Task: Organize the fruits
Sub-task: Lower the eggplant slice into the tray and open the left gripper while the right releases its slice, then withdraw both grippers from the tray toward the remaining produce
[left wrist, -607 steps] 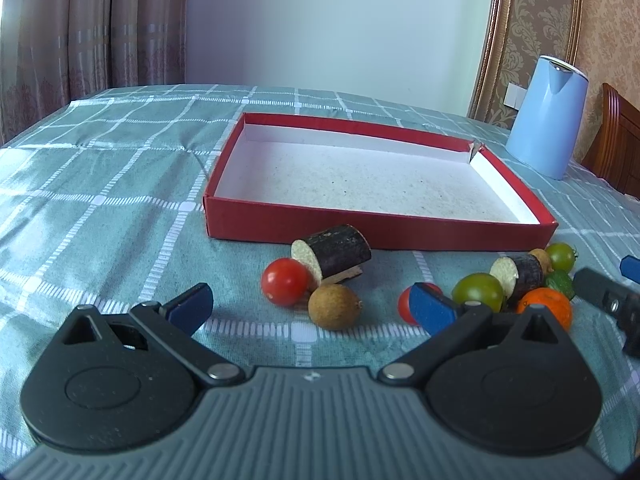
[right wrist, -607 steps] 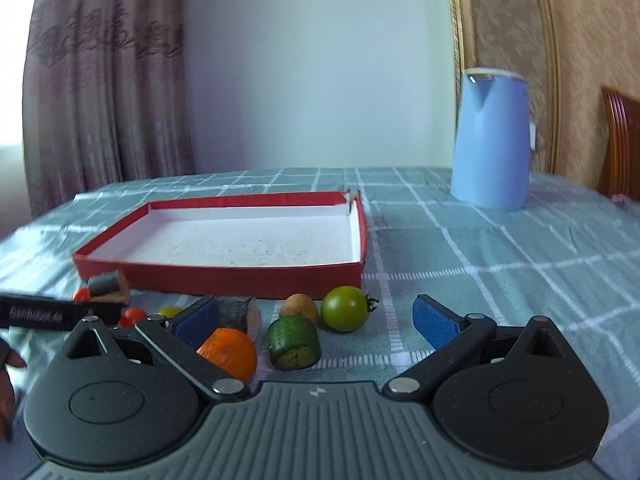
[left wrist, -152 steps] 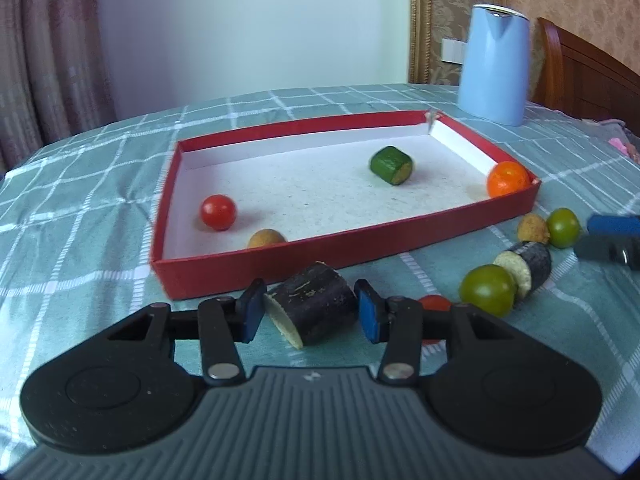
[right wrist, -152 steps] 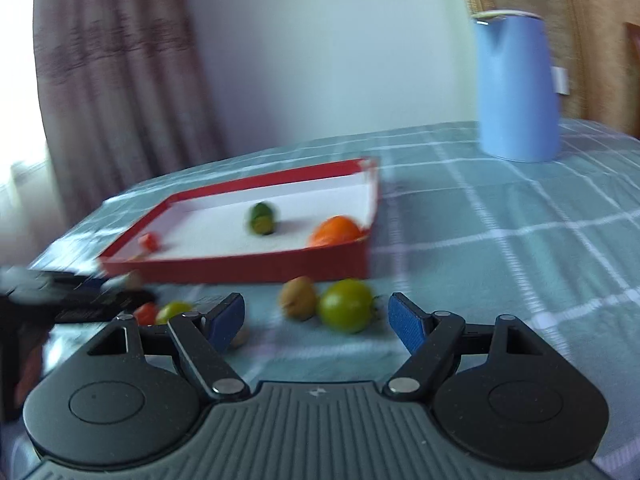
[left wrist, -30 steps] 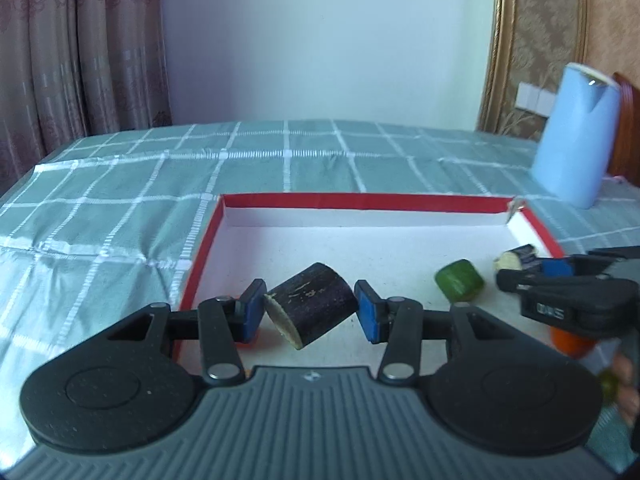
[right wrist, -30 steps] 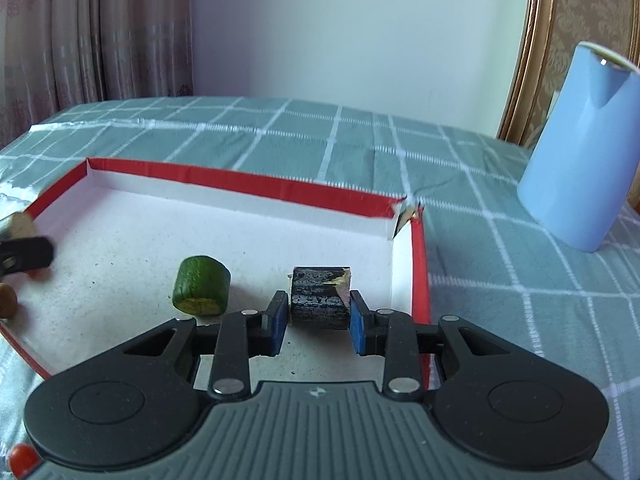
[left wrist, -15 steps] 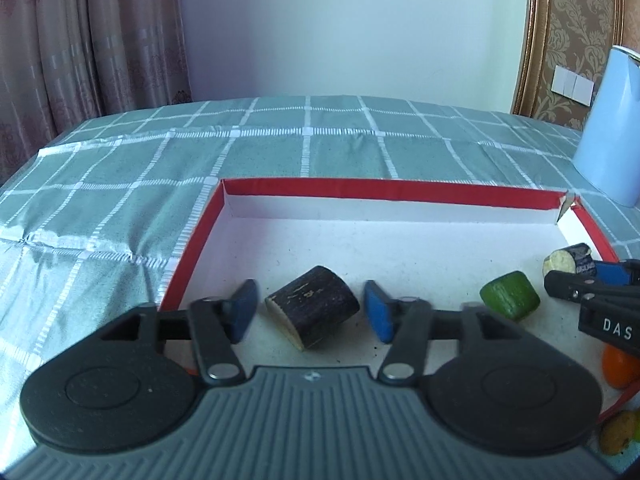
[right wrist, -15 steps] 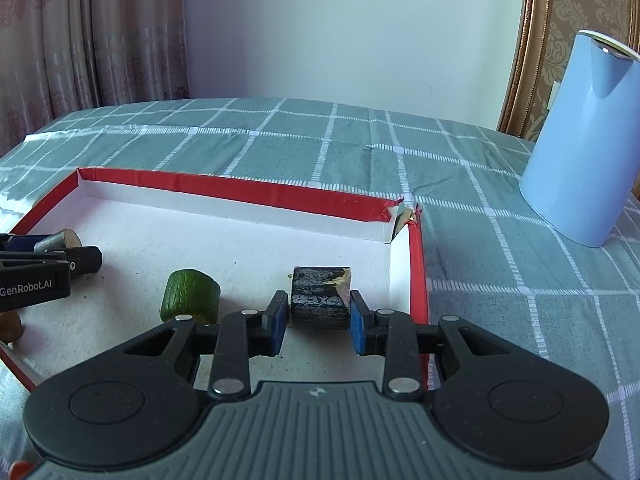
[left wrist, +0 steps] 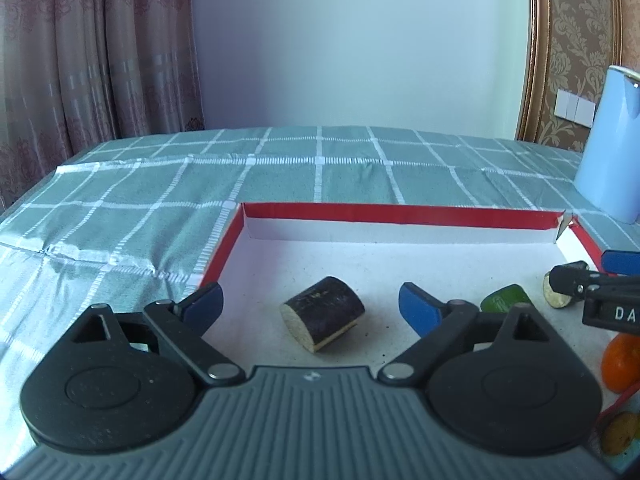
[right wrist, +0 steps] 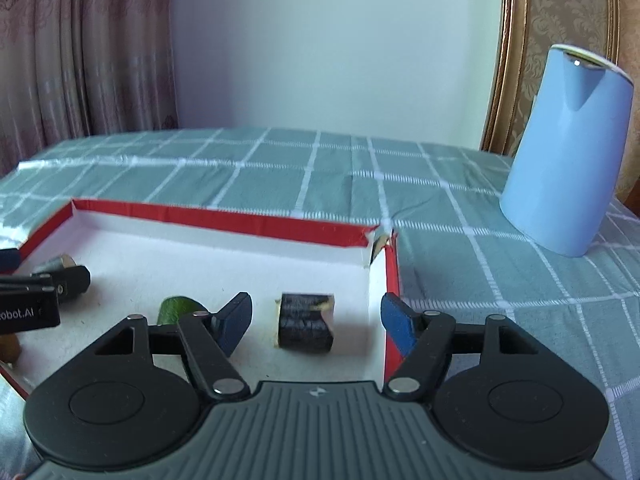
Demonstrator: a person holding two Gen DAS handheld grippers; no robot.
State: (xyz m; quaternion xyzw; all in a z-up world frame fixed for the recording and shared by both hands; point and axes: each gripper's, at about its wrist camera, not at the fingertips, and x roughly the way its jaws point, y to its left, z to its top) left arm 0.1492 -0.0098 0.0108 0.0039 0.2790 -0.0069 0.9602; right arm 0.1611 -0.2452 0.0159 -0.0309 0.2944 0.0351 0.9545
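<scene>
A red tray (left wrist: pixel 400 213) with a white floor lies on the checked tablecloth. My left gripper (left wrist: pixel 310 304) is opening; a dark purple cut piece (left wrist: pixel 323 314) lies on the tray floor between its blue pads, touching neither. My right gripper (right wrist: pixel 316 320) is opening too, and a second dark cut piece (right wrist: pixel 306 322) rests free on the floor between its pads, near the tray's right wall (right wrist: pixel 390 276). A green cut piece (left wrist: pixel 505 299) (right wrist: pixel 176 307) and an orange fruit (left wrist: pixel 622 362) also sit in the tray. The right gripper (left wrist: pixel 600 280) shows at the right edge of the left wrist view.
A light blue kettle (right wrist: pixel 568 152) stands on the cloth to the right behind the tray. A yellowish fruit (left wrist: pixel 618 432) lies outside the tray's near right corner. A brown fruit (right wrist: pixel 9 347) peeks in at the far left. Curtains and a wall stand behind the table.
Both grippers went from shut on their dark pieces to open. The pieces now rest on the tray floor. The left jaws widened first, the right only in the last half second.
</scene>
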